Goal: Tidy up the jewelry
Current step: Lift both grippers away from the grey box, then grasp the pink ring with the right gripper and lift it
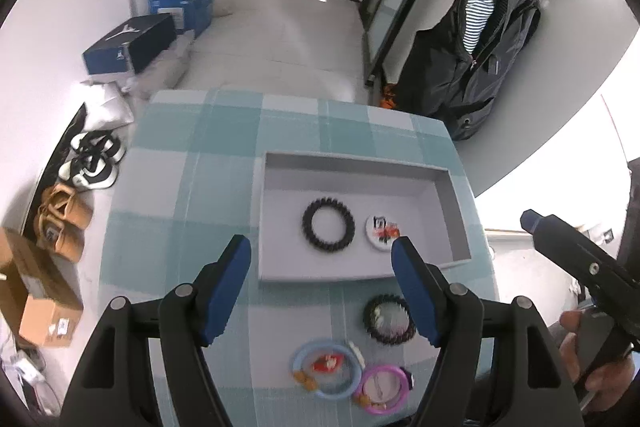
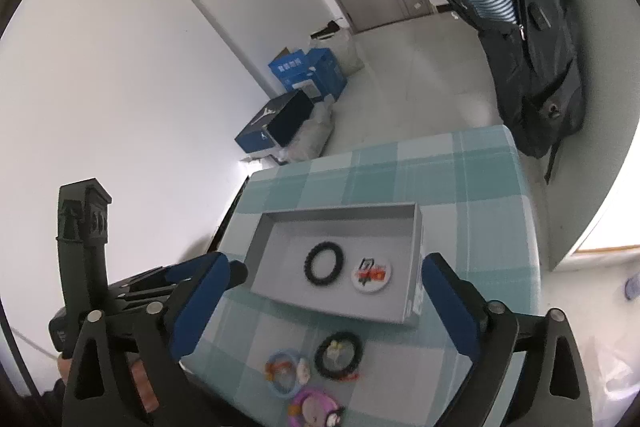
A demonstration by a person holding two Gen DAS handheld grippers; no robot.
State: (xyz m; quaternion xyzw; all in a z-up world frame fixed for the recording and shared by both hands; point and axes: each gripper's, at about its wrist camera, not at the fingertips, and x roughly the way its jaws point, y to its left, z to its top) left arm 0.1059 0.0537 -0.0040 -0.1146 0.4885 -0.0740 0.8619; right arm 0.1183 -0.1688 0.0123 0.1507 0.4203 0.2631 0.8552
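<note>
One grey tray [image 1: 452, 223] sits on the checked surface [image 1: 192, 187]. Inside it lie two things: one black beaded bracelet [image 1: 329, 230] and one round white badge [image 1: 383, 231] with a printed picture.

Outside the tray, on the surface, three more rings lie close together: one black beaded bracelet [image 1: 389, 319], one light blue ring [image 1: 325, 367] with orange charms, and one pink ring [image 1: 383, 389]. That makes two black bracelets in all, and five pieces of jewelry counting the badge.

Two grippers are in view, the left gripper [image 1: 322, 255] and the right gripper [image 2: 322, 277], each with two blue-padded fingers spread apart.
</note>
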